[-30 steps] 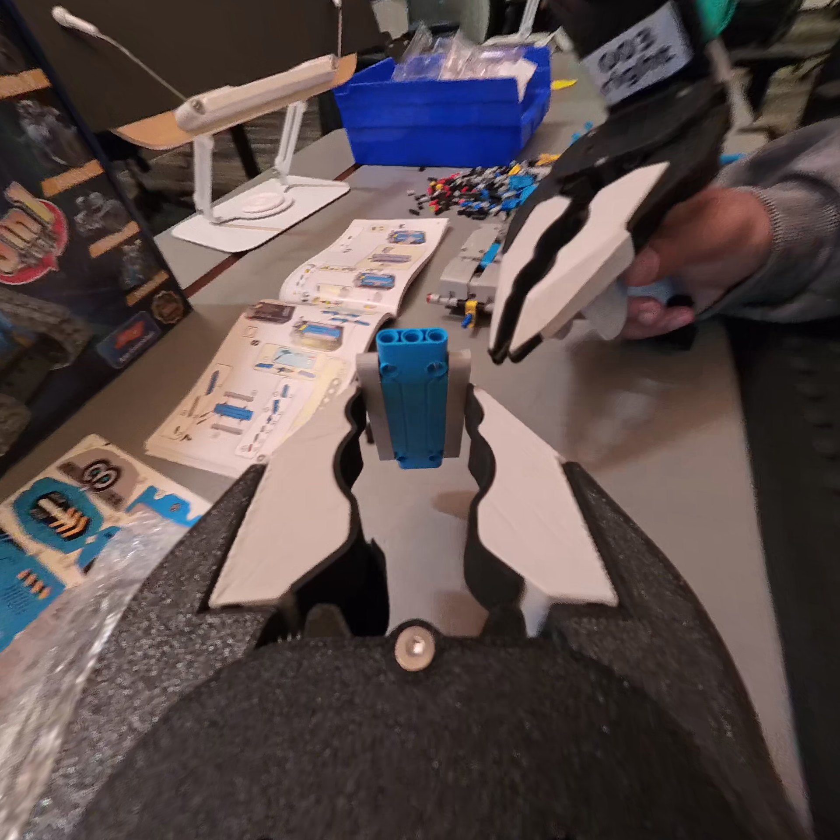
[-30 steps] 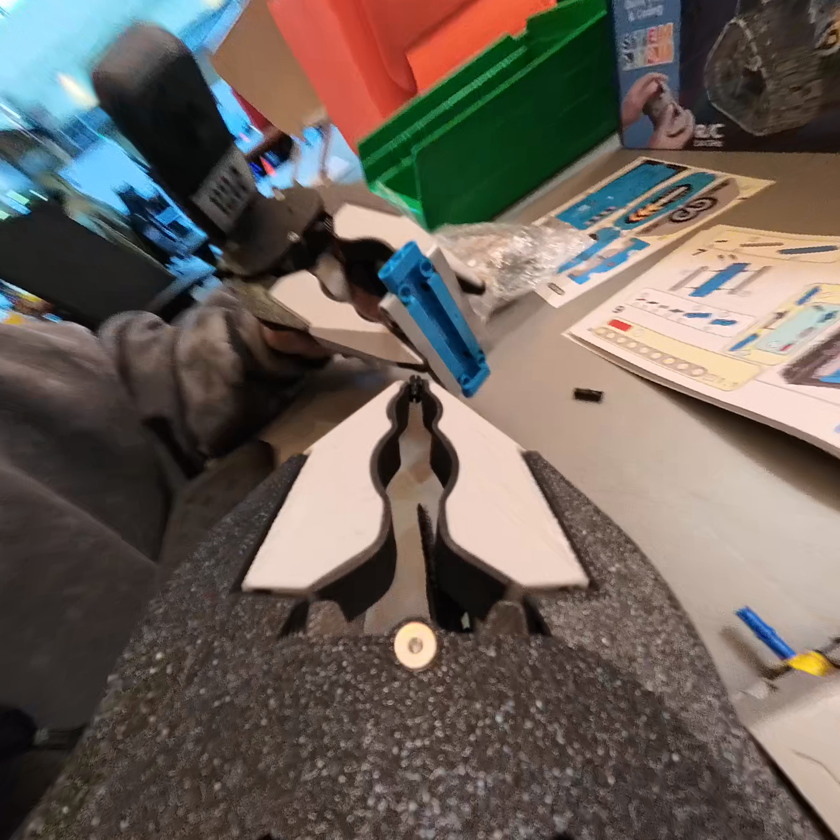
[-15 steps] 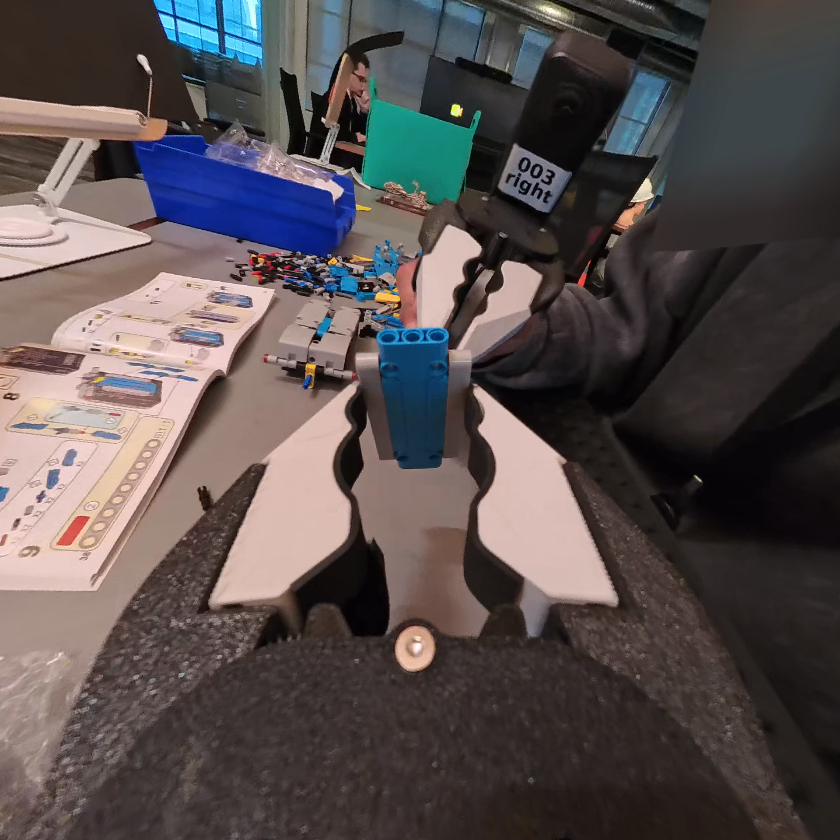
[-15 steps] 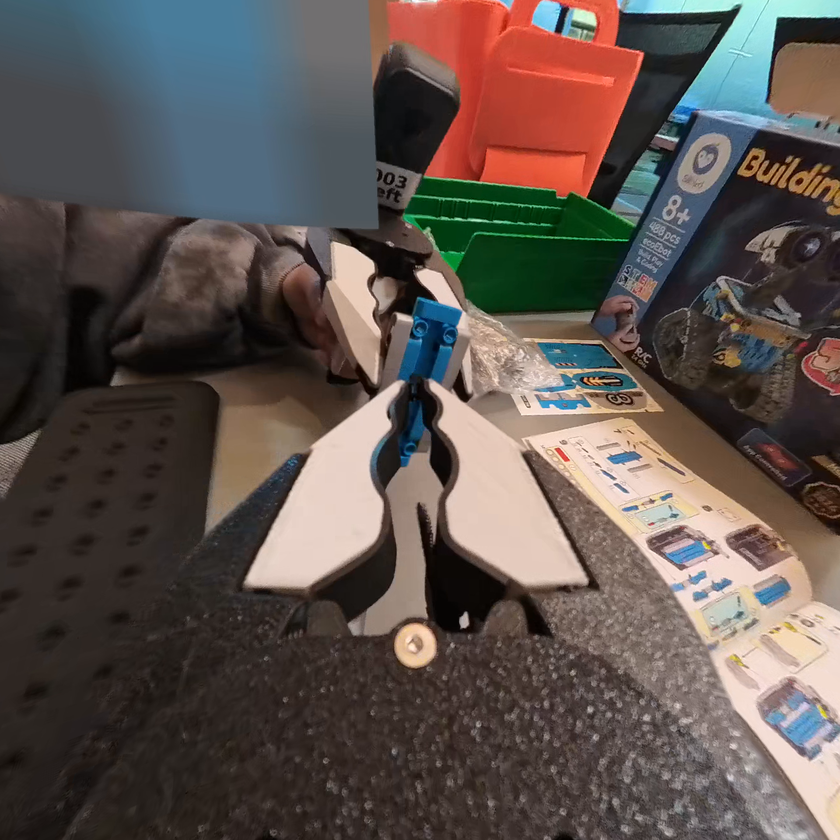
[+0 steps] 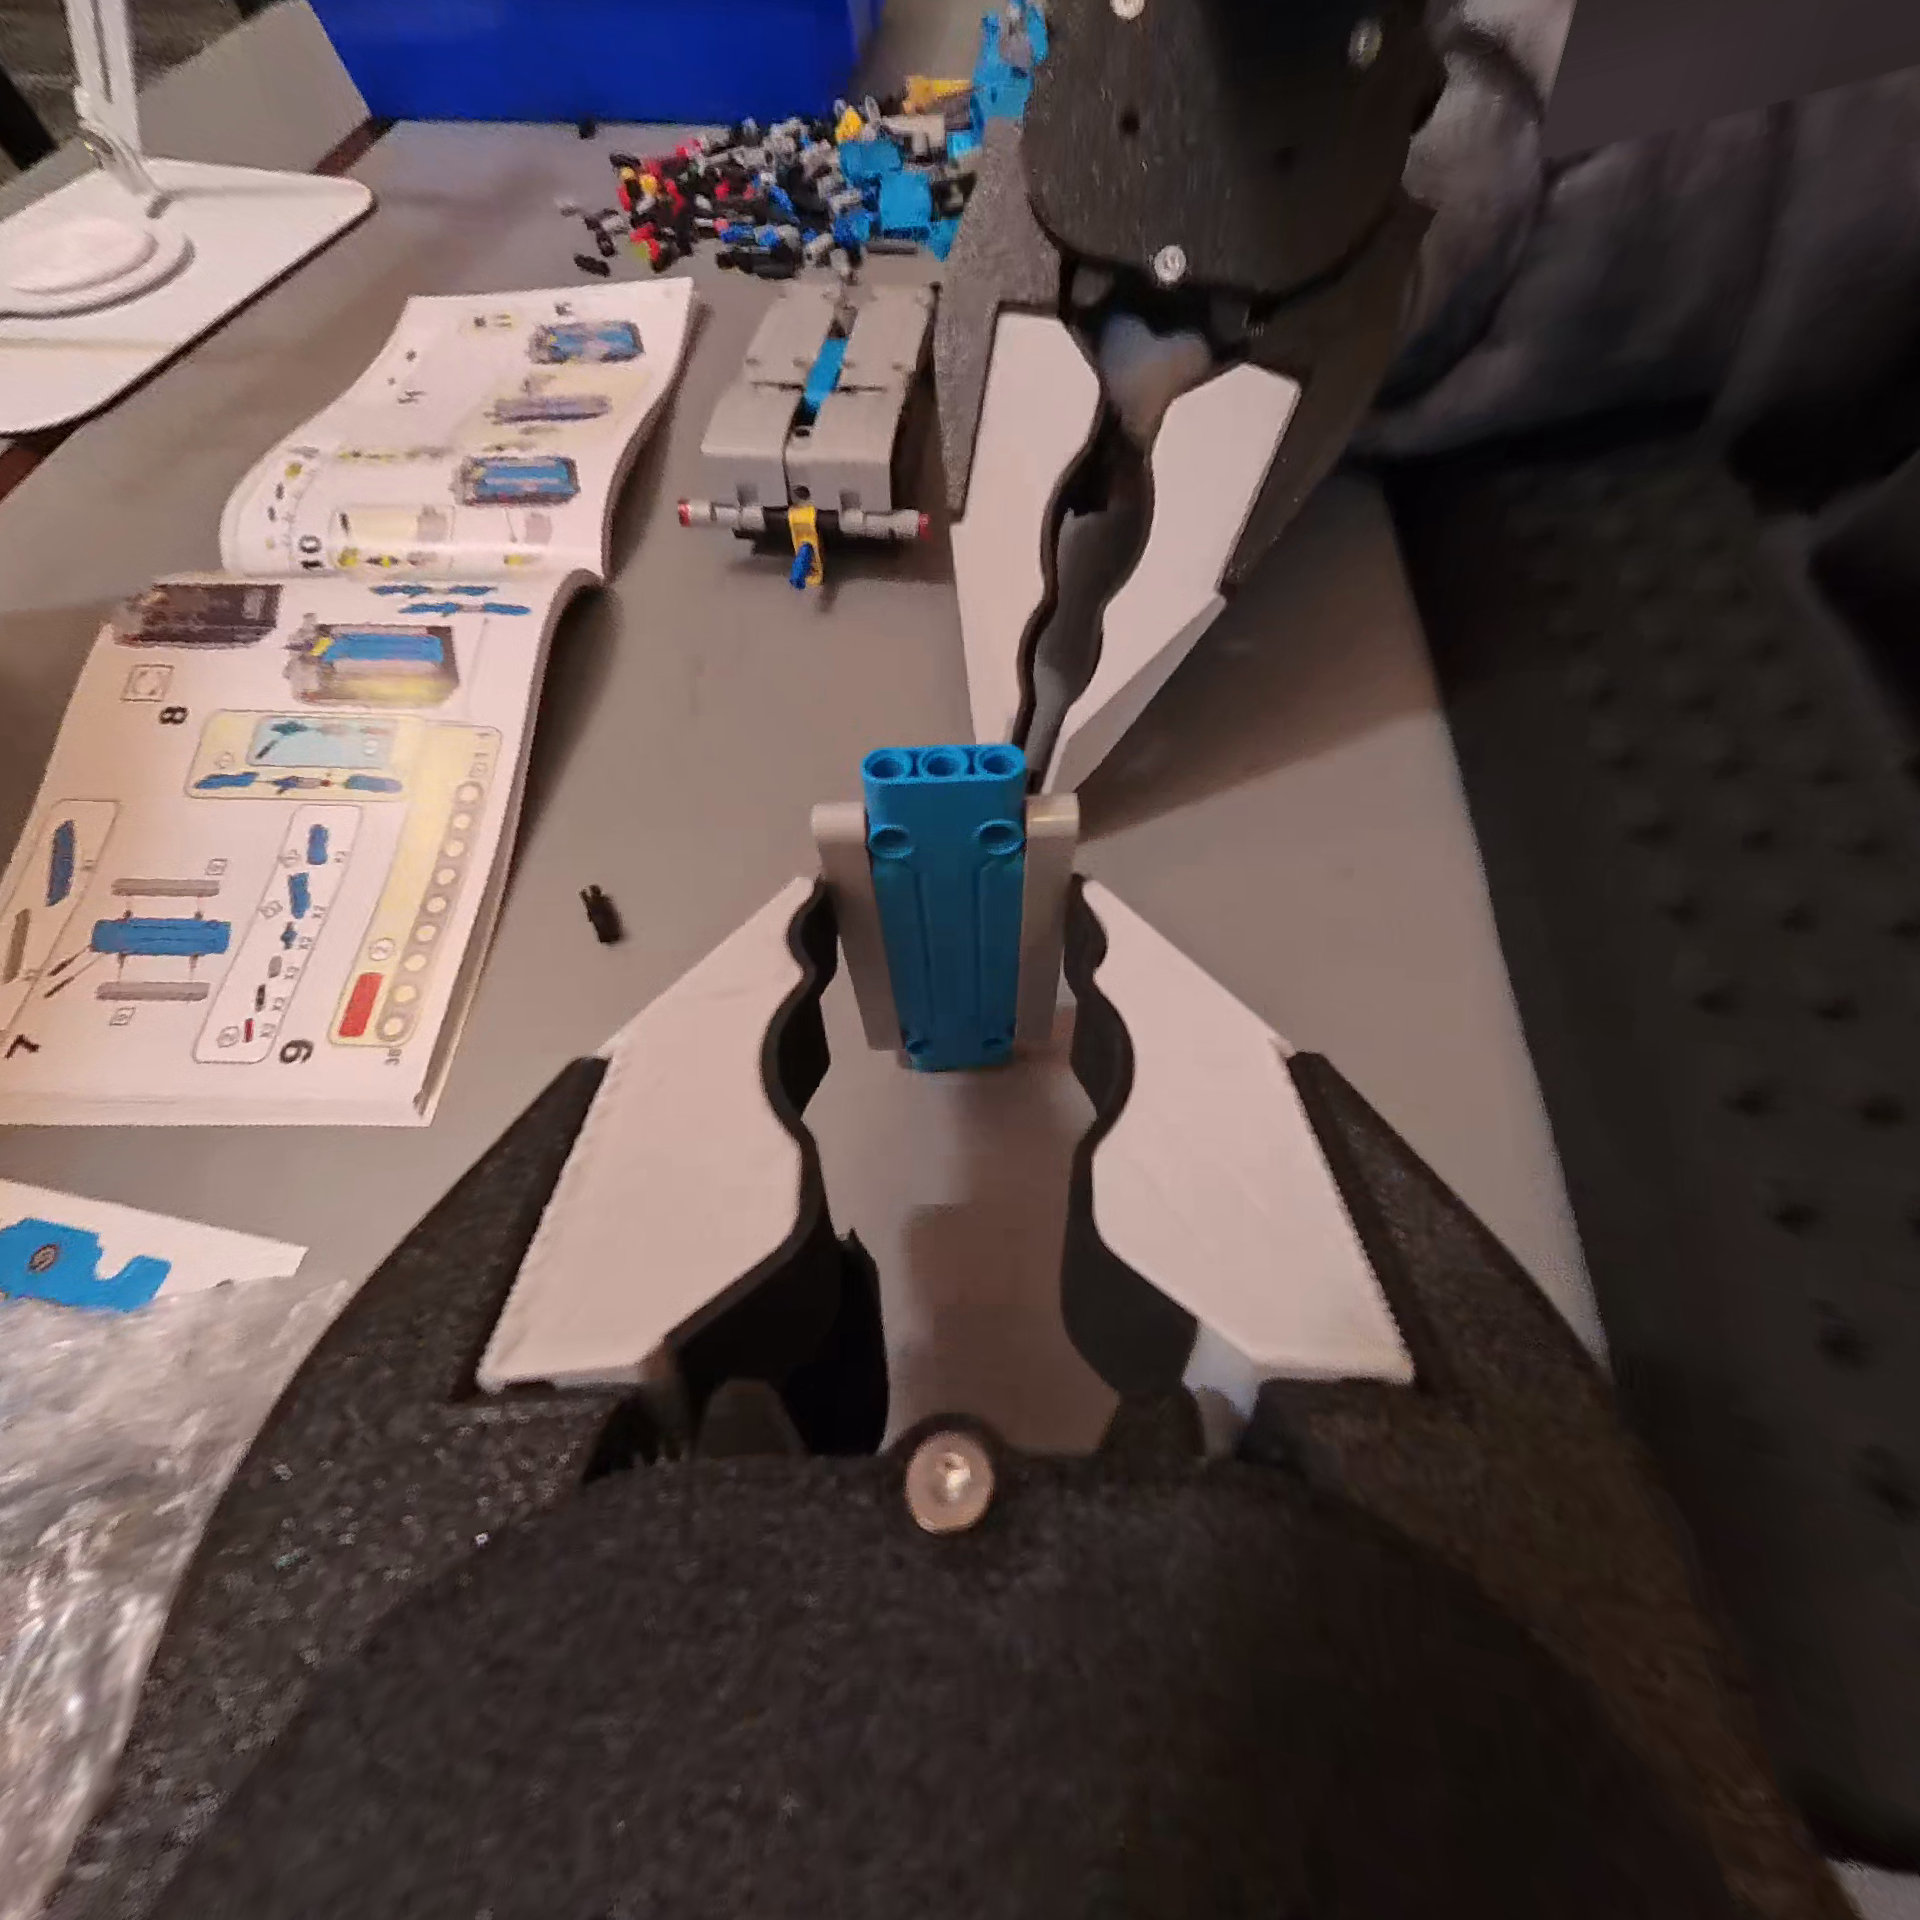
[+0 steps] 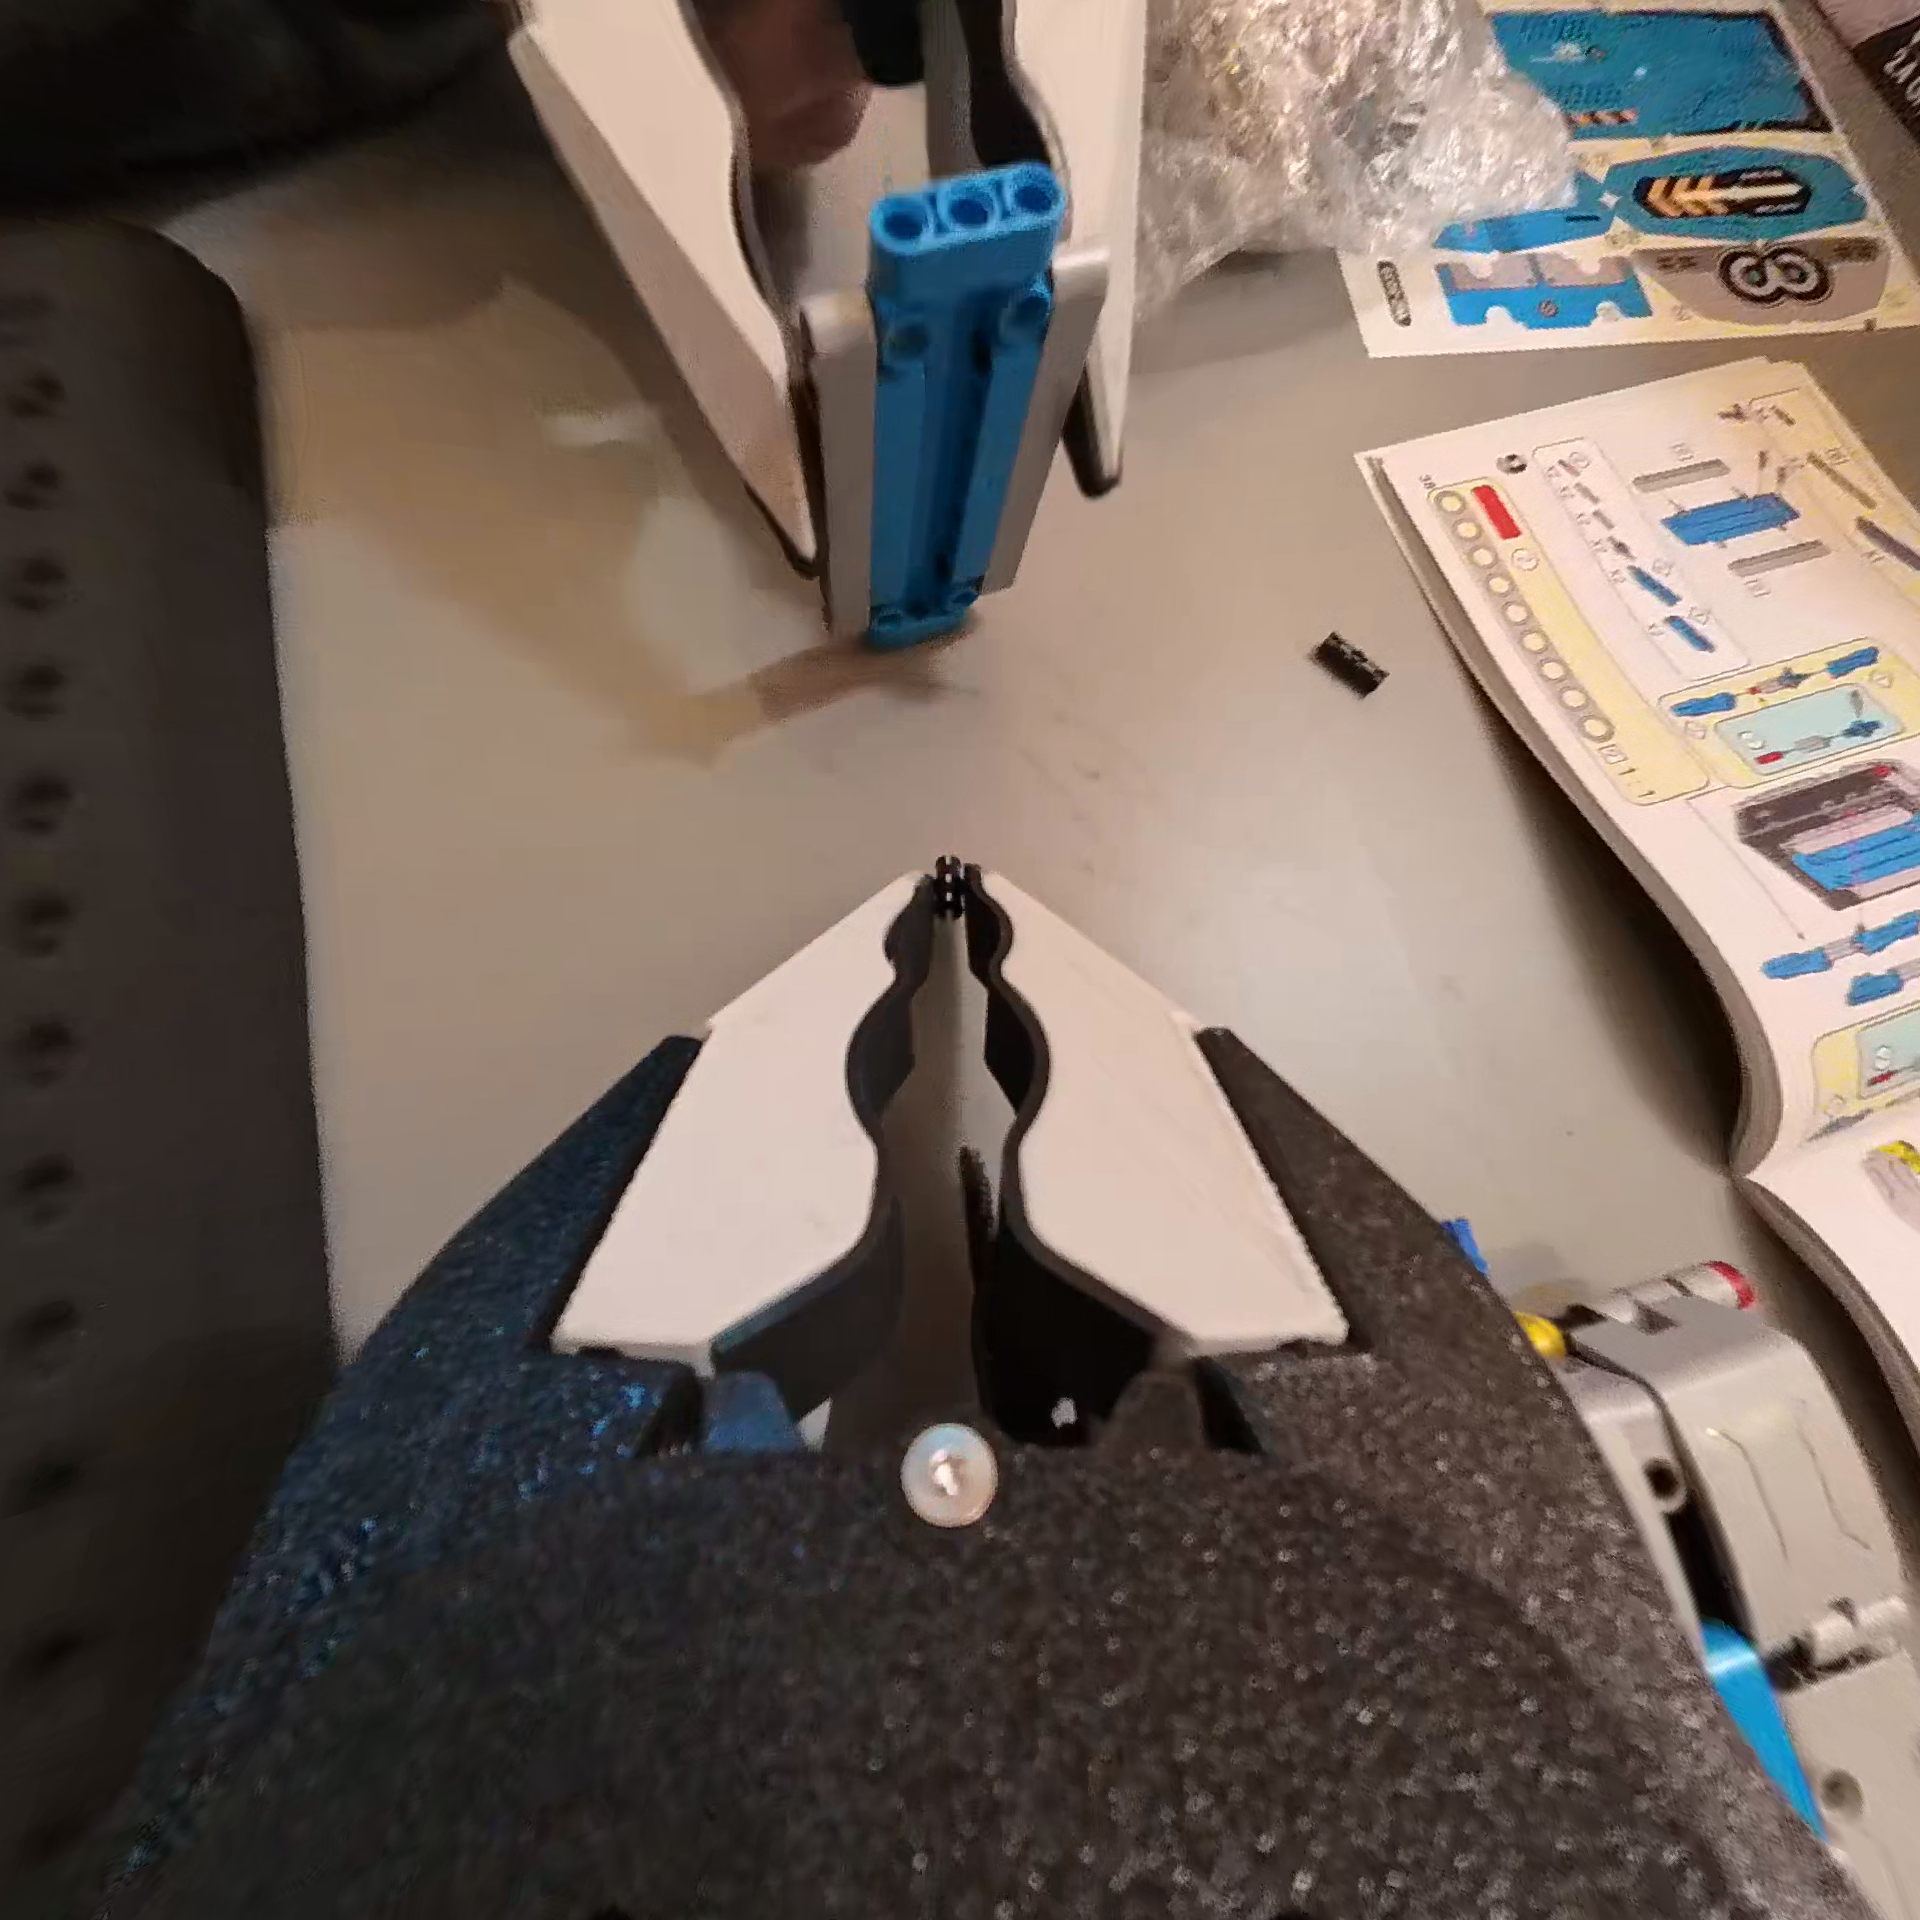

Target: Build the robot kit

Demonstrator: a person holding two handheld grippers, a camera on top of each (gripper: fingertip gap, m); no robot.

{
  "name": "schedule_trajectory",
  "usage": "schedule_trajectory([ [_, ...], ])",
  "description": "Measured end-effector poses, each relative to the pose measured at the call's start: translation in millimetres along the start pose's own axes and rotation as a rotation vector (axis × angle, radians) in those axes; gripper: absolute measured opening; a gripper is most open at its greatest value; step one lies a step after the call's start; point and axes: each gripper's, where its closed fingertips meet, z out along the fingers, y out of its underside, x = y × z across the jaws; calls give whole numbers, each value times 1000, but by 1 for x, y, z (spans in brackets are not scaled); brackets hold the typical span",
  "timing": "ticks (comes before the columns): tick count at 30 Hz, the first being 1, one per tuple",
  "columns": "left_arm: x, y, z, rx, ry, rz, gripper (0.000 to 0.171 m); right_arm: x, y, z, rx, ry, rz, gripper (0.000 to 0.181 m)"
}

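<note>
My left gripper (image 5: pixel 943 899) is shut on a blue beam with grey plates on both sides (image 5: pixel 943 935) and holds it upright. In the right wrist view the left gripper (image 6: pixel 951 520) points down, with the beam's (image 6: pixel 951 416) lower end at or just above the grey table (image 6: pixel 623 831). My right gripper (image 6: pixel 951 883) is shut on a tiny black pin (image 6: pixel 951 891) at its tips. In the left wrist view the right gripper (image 5: pixel 1034 750) points down, its tips just behind the beam's top end.
An open instruction booklet (image 5: pixel 312 727) lies to the left, with a loose black pin (image 5: pixel 603 916) beside it. A grey assembly (image 5: pixel 821 416), a pile of small parts (image 5: pixel 790 197), a lamp base (image 5: pixel 125 249) and crinkled plastic (image 6: pixel 1351 135) lie around. A black perforated surface (image 5: pixel 1714 935) borders the table. The gap from one gripper's tips to the other's is roughly 6 cm.
Both grippers have tipped down toward the table from facing each other higher up. The right gripper's tips have drawn back from the blue beam. Both grips are unchanged.
</note>
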Motion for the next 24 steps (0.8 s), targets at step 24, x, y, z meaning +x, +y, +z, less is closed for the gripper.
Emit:
schedule_trajectory([
  [24, -1, -2, 2, 22, -25, 42, 43, 13, -23, -17, 149, 34, 107, 4],
])
